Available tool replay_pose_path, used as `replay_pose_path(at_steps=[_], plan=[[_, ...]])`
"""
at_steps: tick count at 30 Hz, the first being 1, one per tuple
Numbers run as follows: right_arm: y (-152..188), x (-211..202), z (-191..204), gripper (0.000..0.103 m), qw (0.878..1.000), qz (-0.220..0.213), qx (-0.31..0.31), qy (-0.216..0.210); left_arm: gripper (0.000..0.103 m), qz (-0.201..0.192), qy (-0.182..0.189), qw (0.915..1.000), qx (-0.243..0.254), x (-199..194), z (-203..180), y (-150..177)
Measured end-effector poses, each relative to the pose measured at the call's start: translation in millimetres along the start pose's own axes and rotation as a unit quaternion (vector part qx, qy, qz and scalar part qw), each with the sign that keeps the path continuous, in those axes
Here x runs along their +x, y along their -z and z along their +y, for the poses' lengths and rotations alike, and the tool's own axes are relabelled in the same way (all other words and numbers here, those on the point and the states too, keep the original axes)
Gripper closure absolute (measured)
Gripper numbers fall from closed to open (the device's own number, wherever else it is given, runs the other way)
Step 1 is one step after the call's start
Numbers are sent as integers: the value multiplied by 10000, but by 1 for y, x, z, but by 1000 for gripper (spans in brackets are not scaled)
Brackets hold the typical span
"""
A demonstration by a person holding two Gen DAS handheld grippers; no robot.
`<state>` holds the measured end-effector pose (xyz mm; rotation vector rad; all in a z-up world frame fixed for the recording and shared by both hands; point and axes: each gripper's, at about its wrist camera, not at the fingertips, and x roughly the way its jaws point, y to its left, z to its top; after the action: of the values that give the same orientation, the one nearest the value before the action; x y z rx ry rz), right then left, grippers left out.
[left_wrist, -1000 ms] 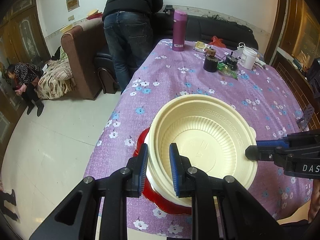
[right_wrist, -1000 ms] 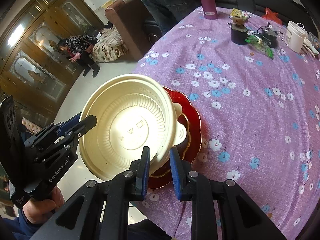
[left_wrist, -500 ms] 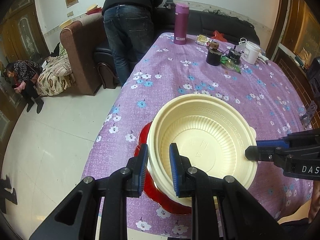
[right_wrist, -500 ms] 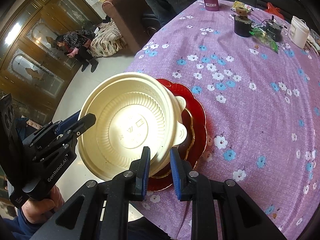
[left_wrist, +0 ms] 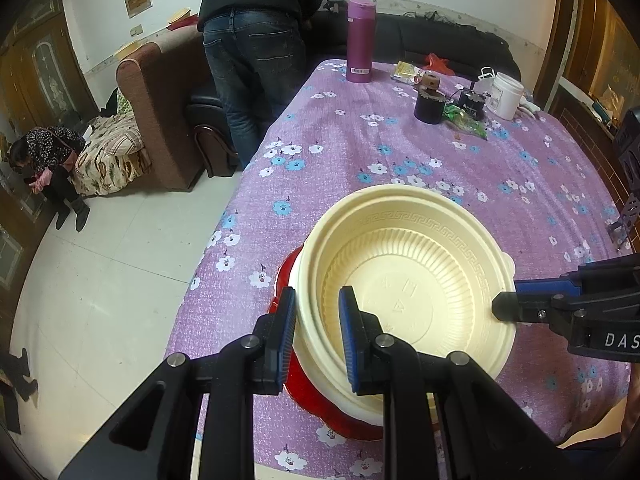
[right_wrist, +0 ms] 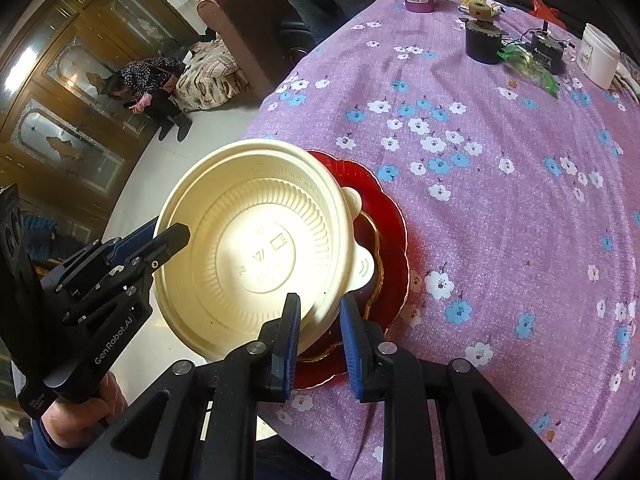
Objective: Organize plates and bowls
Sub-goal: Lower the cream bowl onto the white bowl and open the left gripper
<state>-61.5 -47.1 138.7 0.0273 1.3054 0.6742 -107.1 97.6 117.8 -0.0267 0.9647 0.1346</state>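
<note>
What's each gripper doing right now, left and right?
Left gripper: shut on the near rim of the cream bowl.
Right gripper: shut on the same bowl's opposite rim.

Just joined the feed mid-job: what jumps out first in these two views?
A big cream bowl fills the near table edge, pinched at opposite rims by the left hand-held gripper and right hand-held gripper. Under it sits a red plate on the purple floral tablecloth. A magenta flask stands at the far end.
</note>
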Motion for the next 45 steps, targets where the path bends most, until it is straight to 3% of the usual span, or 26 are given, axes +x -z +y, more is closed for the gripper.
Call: replay_pose_path(at_steps=[33,37,41,45], plan=[[-8,6,-9,79,10000,17,38,-13,80,2,-32,9999,148,11,-6,-8],[-7,5,-10,79,10000,12,50,-52,75,11,-16,9999,140,11,-6,-8],[-5,1,-9,79,10000,-21,40,-84,57,-17,-63,9999,125,9,-4,-7],[-1,-7,-8,79,9999,-99,43,-111,57,-105,-28,9999,97,0,-2,-9]])
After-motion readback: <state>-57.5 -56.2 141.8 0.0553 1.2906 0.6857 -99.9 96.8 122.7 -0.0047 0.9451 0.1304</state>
